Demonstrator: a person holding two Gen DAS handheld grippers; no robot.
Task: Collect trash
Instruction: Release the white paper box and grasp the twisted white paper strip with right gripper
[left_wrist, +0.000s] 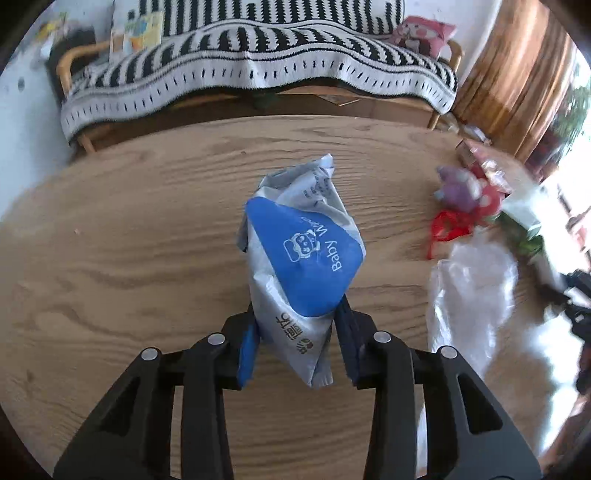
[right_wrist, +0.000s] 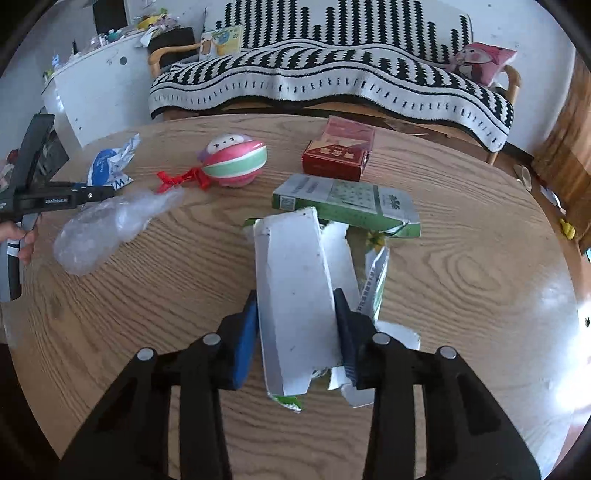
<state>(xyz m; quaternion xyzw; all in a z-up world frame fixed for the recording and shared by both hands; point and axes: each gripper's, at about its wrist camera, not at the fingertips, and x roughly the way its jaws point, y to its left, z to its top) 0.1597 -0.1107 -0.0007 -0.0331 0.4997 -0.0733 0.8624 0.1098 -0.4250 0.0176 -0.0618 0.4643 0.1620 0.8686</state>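
Left gripper (left_wrist: 295, 332) I am clamping on the crumpled blue-and-silver baby-wipes pack (left_wrist: 301, 258), right gripper (right_wrist: 297, 328) on the torn white carton (right_wrist: 295, 295) over the wooden table (right_wrist: 461, 295); clear plastic wrap (right_wrist: 110, 225) and boxes are remaining.

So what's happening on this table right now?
A person with a gripper in each hand is gathering trash off a round wooden table. The left gripper is clamped on a crumpled baby wipes packet; the right gripper grips a torn white carton. A clear plastic bag, a green box and a red box lie uncollected.
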